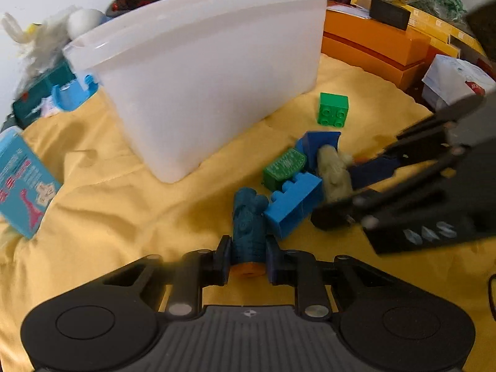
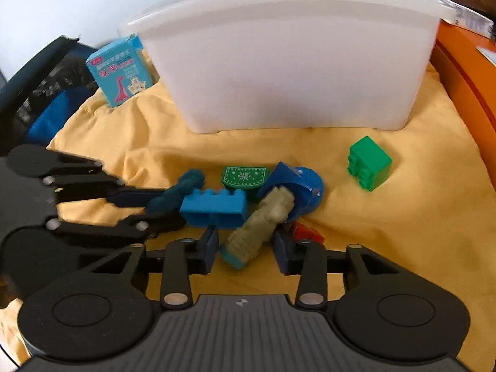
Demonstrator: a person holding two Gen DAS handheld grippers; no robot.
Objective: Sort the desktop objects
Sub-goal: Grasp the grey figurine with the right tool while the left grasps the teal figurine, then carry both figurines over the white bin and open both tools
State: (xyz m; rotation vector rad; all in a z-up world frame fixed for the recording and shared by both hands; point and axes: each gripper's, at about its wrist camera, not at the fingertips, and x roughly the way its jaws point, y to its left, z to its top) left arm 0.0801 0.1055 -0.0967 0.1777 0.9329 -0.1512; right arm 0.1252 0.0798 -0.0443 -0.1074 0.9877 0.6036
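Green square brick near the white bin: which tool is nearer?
Right. The right tool, straddling the pale green figure, sits closer to the green square brick. The left tool, clamped on the dark teal figure, is farther across the pile.

The left gripper [image 1: 248,255] clamps a dark teal figure [image 1: 249,226] with an orange base, lying on the yellow cloth [image 1: 124,217]. Just beside it sits a blue brick [image 1: 294,207], with a green block [image 1: 333,108] farther off near the white bin [image 1: 201,77]. The right gripper [image 1: 341,192] reaches in around a pale green figure [image 1: 333,170].
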